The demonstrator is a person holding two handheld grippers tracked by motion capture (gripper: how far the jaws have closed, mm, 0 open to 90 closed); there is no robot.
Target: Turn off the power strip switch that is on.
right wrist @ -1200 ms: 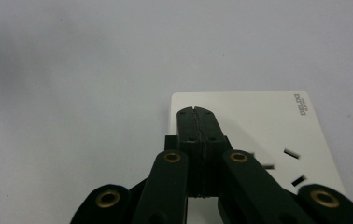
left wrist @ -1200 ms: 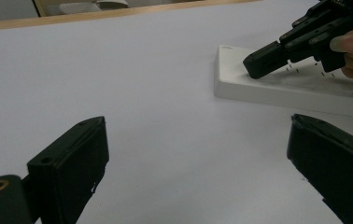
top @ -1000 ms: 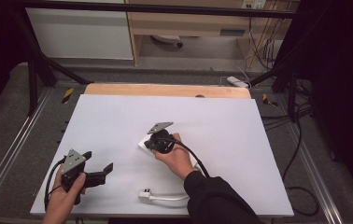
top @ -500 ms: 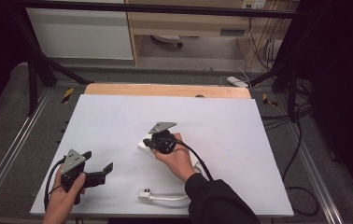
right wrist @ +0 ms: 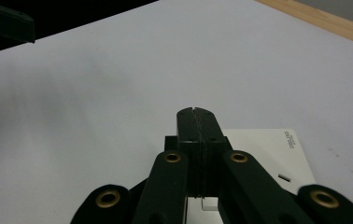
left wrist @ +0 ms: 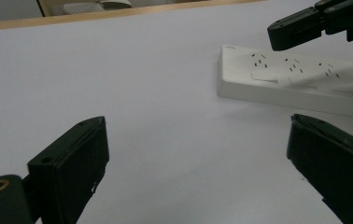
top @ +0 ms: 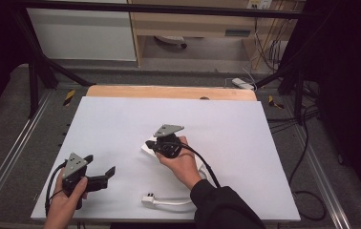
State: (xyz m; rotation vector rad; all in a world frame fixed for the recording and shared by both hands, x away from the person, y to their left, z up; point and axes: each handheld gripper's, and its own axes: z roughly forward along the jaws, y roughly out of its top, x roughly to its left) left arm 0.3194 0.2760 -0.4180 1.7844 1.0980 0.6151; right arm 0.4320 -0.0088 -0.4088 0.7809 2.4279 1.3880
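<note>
A white power strip point(top: 147, 147) lies flat near the middle of the white table top, its sockets facing up point(left wrist: 296, 86). My right gripper point(top: 155, 144) hovers just over the strip's end point(right wrist: 277, 154). Its two black jaws are pressed together with nothing between them point(right wrist: 196, 114). It also shows from the side in the left gripper view point(left wrist: 300, 25), slightly above the strip. My left gripper point(top: 100, 165) rests low at the near left of the table. It stands wide open point(left wrist: 195, 140), aimed at the strip and well short of it.
The strip's white cable point(top: 176, 202) runs along the near edge and ends in a plug point(top: 148, 200). The white sheet point(top: 121, 119) covers the table, with a wooden strip point(top: 169, 92) along its far edge. Metal frame rails point(top: 6, 157) and loose cables flank the table.
The right gripper has edged very slightly to the right over the power strip, jaws still together. The left gripper has stayed where it was.
</note>
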